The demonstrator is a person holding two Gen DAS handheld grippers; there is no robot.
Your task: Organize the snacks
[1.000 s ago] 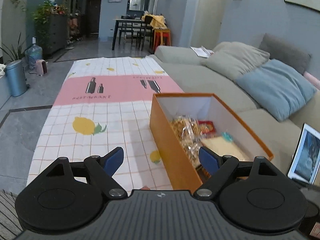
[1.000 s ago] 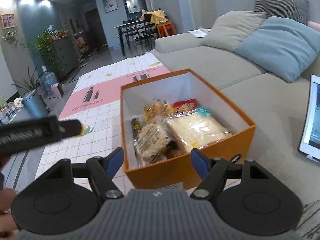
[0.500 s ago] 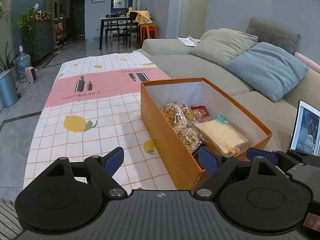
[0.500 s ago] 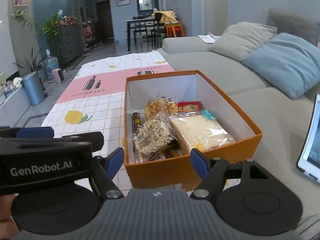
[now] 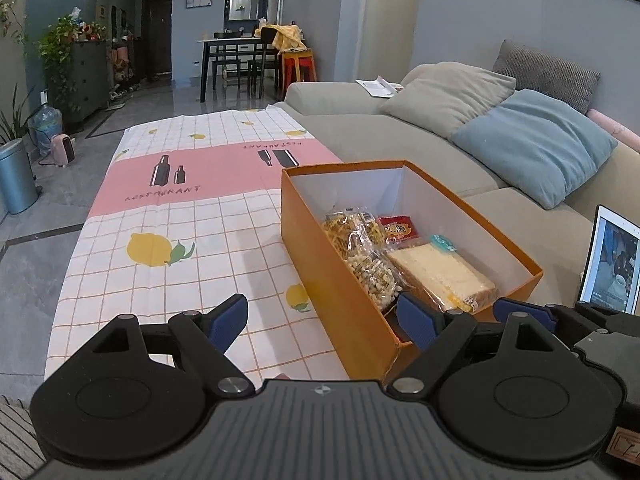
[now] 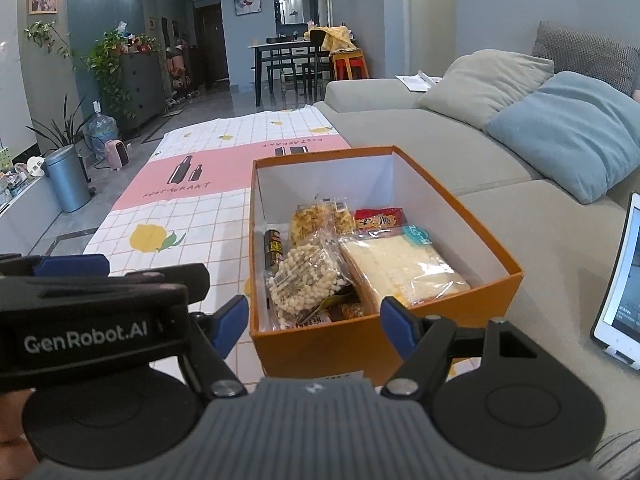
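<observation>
An open orange box (image 5: 340, 300) (image 6: 320, 352) stands on a checked cloth (image 5: 180, 220) (image 6: 180, 216) beside the sofa. Inside lie a wrapped sandwich (image 5: 440, 276) (image 6: 400, 268), a bag of puffed snacks (image 5: 372, 272) (image 6: 308, 280), a bag of yellow crisps (image 5: 348, 228) (image 6: 316, 220), a red packet (image 5: 398, 228) (image 6: 378, 218) and a dark bar (image 6: 274, 248). My left gripper (image 5: 320, 318) is open over the box's near left corner, holding nothing. My right gripper (image 6: 314, 322) is open in front of the box's near wall, also holding nothing. The left gripper's body (image 6: 92, 320) shows at the left of the right wrist view.
A grey sofa (image 5: 400, 140) (image 6: 540, 220) with beige and blue cushions (image 5: 536, 148) runs along the right. A tablet (image 5: 612, 260) (image 6: 620, 288) leans at the right edge. A blue bin (image 5: 14, 176) (image 6: 66, 178), plants and a dining table (image 5: 240, 56) stand farther back.
Both views have rolled level. The two grippers have drawn side by side, each now showing in the other's view. Their jaws stay as wide as before.
</observation>
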